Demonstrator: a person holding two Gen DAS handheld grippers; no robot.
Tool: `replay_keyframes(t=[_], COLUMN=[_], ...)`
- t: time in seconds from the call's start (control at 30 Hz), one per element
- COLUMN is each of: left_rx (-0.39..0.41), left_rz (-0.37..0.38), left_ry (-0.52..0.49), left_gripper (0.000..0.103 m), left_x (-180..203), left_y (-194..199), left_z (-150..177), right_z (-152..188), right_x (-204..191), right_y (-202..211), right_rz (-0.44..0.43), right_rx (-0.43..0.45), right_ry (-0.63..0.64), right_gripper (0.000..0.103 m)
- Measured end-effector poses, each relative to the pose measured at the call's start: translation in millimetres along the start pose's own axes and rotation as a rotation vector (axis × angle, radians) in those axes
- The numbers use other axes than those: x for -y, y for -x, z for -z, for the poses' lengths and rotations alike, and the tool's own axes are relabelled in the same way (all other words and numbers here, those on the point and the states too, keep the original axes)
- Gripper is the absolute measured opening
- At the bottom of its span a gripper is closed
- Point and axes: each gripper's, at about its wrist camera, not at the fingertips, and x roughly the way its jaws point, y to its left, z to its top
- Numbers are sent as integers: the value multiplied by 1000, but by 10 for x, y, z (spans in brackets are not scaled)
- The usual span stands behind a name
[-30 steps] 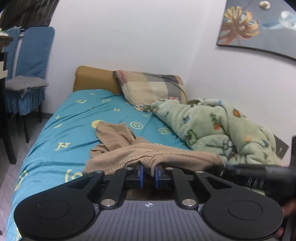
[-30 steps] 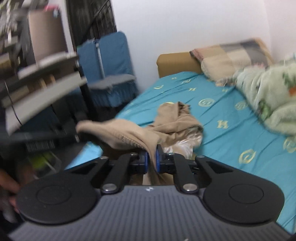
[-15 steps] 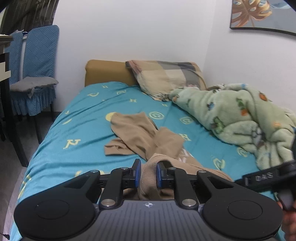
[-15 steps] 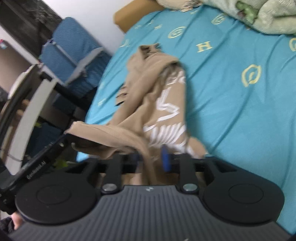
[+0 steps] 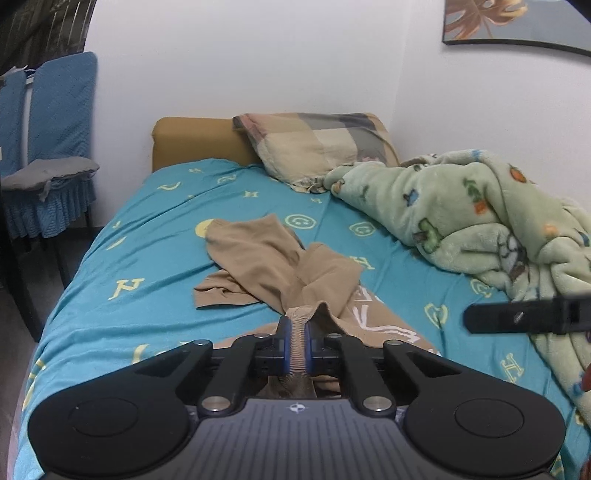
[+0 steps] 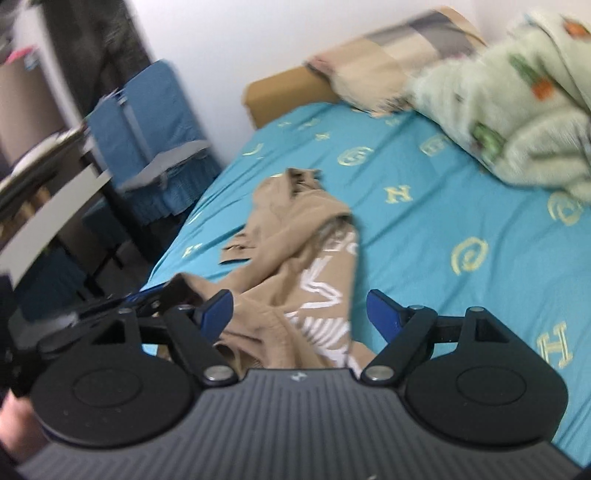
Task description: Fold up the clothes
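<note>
A tan garment with white lettering (image 5: 280, 266) lies crumpled on the teal bed sheet (image 5: 155, 251); it also shows in the right wrist view (image 6: 299, 236). My left gripper (image 5: 298, 341) is shut on the garment's ribbed hem at the near end of the bed. My right gripper (image 6: 301, 314) is open and empty just above the garment's near part; one of its fingers (image 5: 517, 317) shows at the right of the left wrist view. The left gripper also shows in the right wrist view (image 6: 159, 299), holding the hem.
A green fleece blanket (image 5: 480, 221) is heaped on the bed's right side. A plaid pillow (image 5: 317, 147) leans on the tan headboard (image 5: 192, 140). Blue-covered chairs (image 5: 48, 147) and a desk (image 6: 48, 214) stand left of the bed. A picture (image 5: 517, 22) hangs on the right wall.
My right gripper has opened and let go of the garment. The garment has been lowered onto the bed. My left gripper still holds the hem.
</note>
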Motion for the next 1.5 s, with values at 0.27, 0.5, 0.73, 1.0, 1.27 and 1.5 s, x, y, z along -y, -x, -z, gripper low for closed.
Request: replay_keyframes(t=[0.27, 0.5, 0.73, 1.0, 1.27, 1.5], left_rx=[184, 241, 332, 406, 397, 268], left_rz=[149, 168, 166, 171, 159, 86], left_ry=[1, 7, 36, 115, 204, 266], left_gripper=[5, 4, 4, 4, 4, 4], left_x=[215, 357, 439, 366, 203, -50], left_y=[555, 758, 985, 1307, 1693, 1615], left_z=[-149, -142, -172, -203, -199, -112], right_z=[136, -43, 116, 267, -29, 380], right_x=[-453, -62, 158, 238, -216, 256], right_y=[-100, 144, 169, 482, 1370, 679], right_rz=[58, 137, 173, 302, 498, 409], right_rx=[60, 186, -22, -87, 429, -3], right_ry=[289, 48, -141, -239, 83, -154], right_gripper=[81, 81, 81, 81, 89, 88])
